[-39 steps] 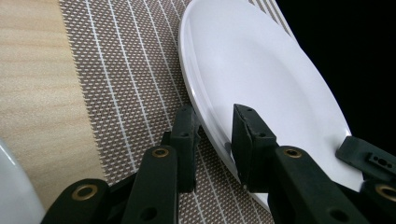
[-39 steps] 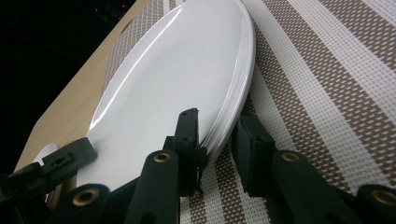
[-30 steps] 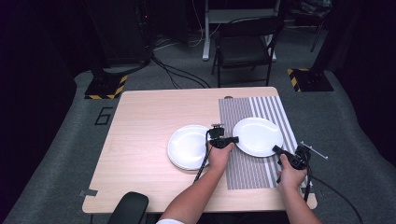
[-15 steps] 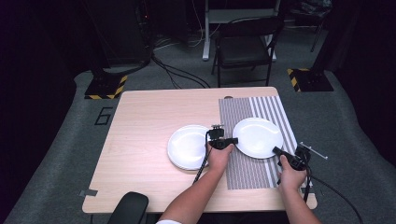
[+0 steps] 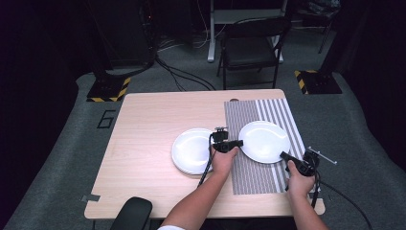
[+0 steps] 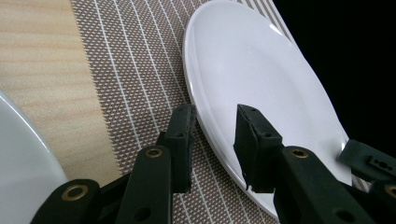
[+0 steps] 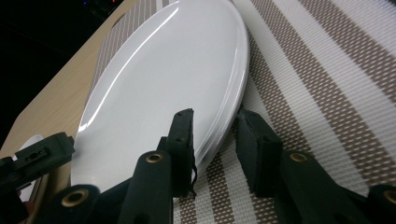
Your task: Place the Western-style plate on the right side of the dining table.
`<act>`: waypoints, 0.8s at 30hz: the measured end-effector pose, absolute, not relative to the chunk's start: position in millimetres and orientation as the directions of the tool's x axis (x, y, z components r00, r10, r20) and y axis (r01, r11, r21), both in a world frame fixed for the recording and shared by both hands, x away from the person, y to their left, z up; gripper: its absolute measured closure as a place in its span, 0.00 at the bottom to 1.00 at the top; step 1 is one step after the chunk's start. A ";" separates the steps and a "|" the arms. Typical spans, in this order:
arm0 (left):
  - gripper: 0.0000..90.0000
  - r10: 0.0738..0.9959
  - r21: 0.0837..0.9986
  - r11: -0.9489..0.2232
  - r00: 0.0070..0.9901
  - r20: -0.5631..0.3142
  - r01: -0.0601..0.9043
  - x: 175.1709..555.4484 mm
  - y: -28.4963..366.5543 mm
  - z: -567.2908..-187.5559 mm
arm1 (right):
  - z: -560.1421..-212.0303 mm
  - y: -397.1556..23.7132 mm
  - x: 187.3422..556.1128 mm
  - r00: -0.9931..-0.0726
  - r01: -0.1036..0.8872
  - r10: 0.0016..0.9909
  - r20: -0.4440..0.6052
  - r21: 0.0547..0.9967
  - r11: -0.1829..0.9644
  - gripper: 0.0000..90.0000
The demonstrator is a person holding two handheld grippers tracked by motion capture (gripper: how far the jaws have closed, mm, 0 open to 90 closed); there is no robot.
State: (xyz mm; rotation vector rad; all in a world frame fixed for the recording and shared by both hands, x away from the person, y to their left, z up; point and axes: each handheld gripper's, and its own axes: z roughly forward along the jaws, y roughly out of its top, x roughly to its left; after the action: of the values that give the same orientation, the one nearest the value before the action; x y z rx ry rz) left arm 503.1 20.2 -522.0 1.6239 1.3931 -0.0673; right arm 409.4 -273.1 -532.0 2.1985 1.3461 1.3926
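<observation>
Spanning the near edge of the high view: two forearms come in from the bottom, each hand w/ a gripper.

Item 1 – right gripper (image 5: 283, 155): near right, at the table's (image 5: 143, 143) front right corner, pointing left at the near right rim of the plate on the mat (image 5: 265, 141). Right gripper view: plate rim sits between the two black jaws, pads standing off it on both sides, a gap visible each side. Jaws released; they have just been opening, rim between them but not pressed.

Item 2 – left gripper (image 5: 238, 143): a bit farther in, between the two plates, pointing right at the left rim of the same plate. Left gripper view: rim lies between the jaws, one jaw over the mat, the other over the plate face, neither pad pressing. Released as well; jaws have just been opening.

Item 3 – plate on the mat: white, round, lying flat on the striped placemat (image 5: 253, 177), right half of the table, a gripper at each side.

Item 4 – second plate (image 5: 191, 151): white, on bare wood just left of the mat, close beside the left hand.

Item 5 – placemat: brown/white stripes, runs front to back along the table's right side.

Item 6 – far bkgd: black folding chair (image 5: 251, 48) behind the table; cables on grey floor; yellow/black striped bases left and right.
</observation>
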 end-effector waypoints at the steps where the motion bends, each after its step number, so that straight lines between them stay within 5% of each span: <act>1: 0.74 0.733 0.608 0.118 0.344 -0.587 0.785 503.0 20.0 -521.6 | -531.0 -273.9 408.6 0.135 0.578 0.787 0.602 0.598 -0.556 0.75; 24: 0.66 0.727 0.635 0.117 0.370 -0.578 0.763 506.9 30.7 -510.4 | -517.9 -271.9 406.5 0.076 0.555 0.805 0.589 0.646 -0.525 0.70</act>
State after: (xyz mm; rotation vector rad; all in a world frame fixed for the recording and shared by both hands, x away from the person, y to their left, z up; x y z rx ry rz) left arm 506.9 30.7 -510.4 1.6111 1.3598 -0.0448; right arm 406.5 -271.9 -517.9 2.1021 1.3688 1.4270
